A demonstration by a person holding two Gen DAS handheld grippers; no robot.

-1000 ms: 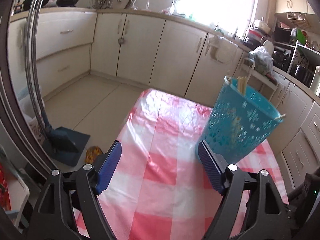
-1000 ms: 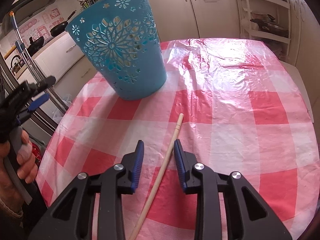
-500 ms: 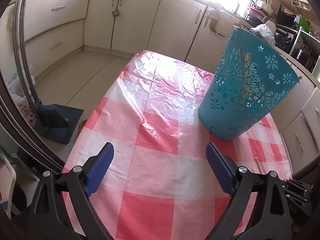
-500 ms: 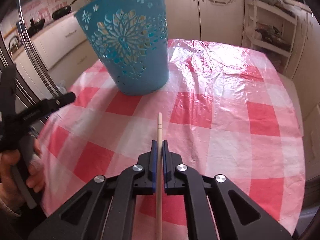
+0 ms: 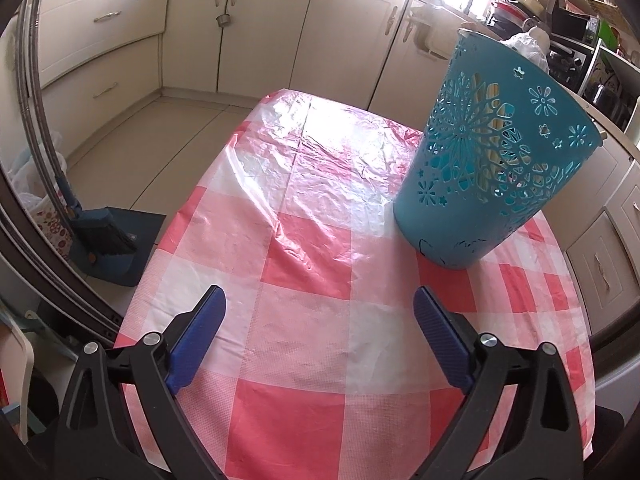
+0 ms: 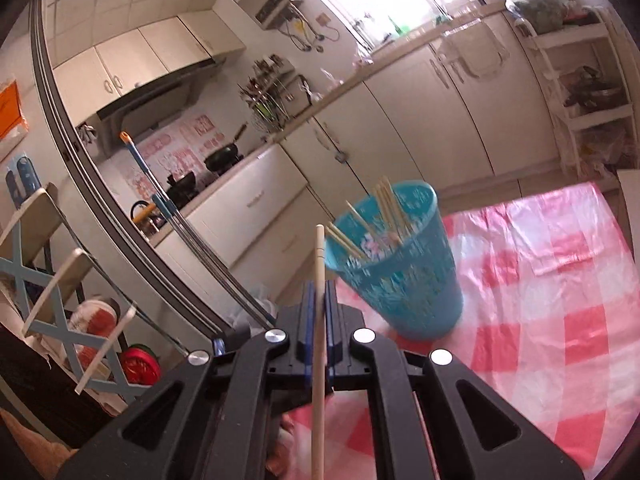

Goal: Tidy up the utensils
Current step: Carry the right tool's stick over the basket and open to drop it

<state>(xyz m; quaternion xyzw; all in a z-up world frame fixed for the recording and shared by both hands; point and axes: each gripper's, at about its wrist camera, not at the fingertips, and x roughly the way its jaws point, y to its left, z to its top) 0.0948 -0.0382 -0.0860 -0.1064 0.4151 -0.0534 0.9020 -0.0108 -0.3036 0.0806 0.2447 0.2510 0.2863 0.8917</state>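
Note:
A teal cut-out basket (image 5: 480, 160) stands upright on the red-and-white checked tablecloth (image 5: 312, 248), ahead and right of my left gripper (image 5: 320, 332), which is open and empty above the near part of the table. In the right wrist view the basket (image 6: 400, 280) holds several wooden chopsticks (image 6: 386, 208). My right gripper (image 6: 319, 300) is shut on one wooden chopstick (image 6: 319, 320), held lifted above the table, its tip pointing up just left of the basket rim.
Kitchen cabinets (image 5: 260, 28) line the far walls. A blue dustpan and brush (image 5: 108, 240) stand on the floor left of the table. A folding chair (image 6: 60, 272) and metal poles (image 6: 192, 232) are at the left of the right wrist view.
My right gripper closed on the chopstick lying on the table and lifted it up toward the basket. My left gripper drew back from the basket and stayed open.

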